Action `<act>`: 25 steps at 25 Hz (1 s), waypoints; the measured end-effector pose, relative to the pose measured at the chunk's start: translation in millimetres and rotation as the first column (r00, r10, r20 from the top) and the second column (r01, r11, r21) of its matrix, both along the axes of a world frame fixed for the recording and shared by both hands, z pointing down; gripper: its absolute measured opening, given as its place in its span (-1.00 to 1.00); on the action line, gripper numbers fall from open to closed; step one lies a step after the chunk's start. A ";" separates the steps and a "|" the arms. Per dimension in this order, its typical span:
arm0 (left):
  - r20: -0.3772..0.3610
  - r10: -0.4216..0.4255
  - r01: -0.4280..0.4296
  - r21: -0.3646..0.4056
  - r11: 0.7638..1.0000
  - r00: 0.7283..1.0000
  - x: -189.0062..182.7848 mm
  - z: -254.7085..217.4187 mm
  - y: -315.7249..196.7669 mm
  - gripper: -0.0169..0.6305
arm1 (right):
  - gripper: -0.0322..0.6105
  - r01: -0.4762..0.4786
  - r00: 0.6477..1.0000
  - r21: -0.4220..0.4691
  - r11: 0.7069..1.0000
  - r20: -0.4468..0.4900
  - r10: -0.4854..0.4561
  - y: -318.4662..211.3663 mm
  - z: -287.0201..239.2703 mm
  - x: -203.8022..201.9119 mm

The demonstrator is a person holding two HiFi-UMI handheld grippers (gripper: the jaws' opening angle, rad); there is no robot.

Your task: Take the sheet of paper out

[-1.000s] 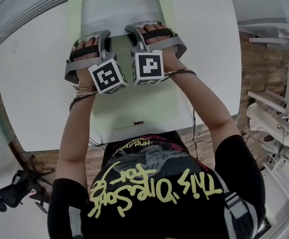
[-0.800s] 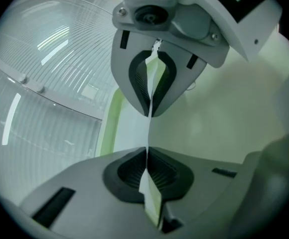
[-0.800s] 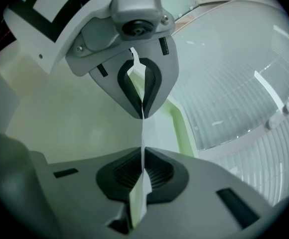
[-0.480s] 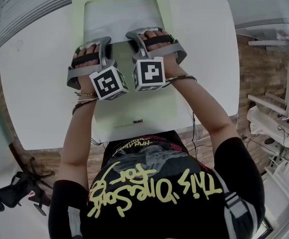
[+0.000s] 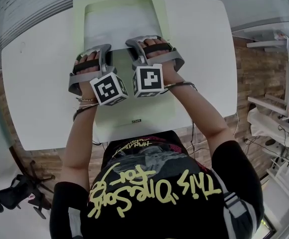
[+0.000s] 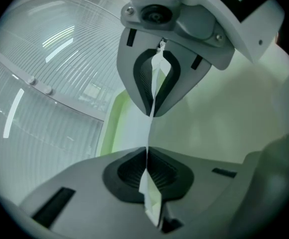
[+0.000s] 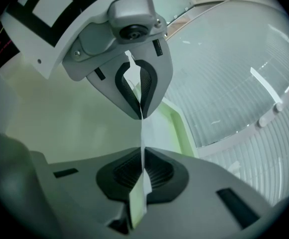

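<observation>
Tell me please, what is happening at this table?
A person holds a gripper in each hand. The left gripper and the right gripper are both shut on the near edge of the white sheet of paper. The sheet lies over a light green folder on the white table. It is not out yet.

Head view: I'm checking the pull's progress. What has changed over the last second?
The left gripper and right gripper, both shut on the sheet of paper, drew back toward the person; more of the sheet now shows beyond them. The grip, the green folder and the table stayed as they were.
</observation>
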State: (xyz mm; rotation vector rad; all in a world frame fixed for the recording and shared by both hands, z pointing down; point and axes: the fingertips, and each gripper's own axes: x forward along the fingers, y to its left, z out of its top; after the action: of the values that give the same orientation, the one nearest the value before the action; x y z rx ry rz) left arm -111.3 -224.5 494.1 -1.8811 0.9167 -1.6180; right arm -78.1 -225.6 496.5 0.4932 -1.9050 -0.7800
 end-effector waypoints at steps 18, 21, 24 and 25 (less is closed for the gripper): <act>0.000 -0.013 0.013 0.014 1.000 1.000 5.4 -10.2 36.1 -0.93 | -0.87 -0.005 0.999 0.002 1.000 0.037 0.005 33.3 -12.7 5.1; -0.004 -0.014 0.014 0.019 1.000 1.000 7.7 -13.1 38.4 -0.93 | -0.87 -0.007 0.999 0.009 1.000 0.038 0.006 35.8 -16.7 7.6; -0.005 -0.017 0.017 0.023 1.000 1.000 6.6 -15.3 41.4 -0.93 | -0.87 -0.001 0.999 0.006 1.000 0.040 0.001 40.1 -17.0 6.5; -0.004 -0.016 0.016 0.024 1.000 1.000 6.4 -15.7 42.4 -0.93 | -0.87 0.001 0.999 0.003 1.000 0.042 -0.001 41.4 -16.8 6.4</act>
State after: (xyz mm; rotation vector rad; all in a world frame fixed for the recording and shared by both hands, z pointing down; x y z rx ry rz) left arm -104.8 -182.1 478.4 -1.8659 0.9513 -1.6066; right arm -71.8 -184.2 479.7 0.5147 -1.9429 -0.7788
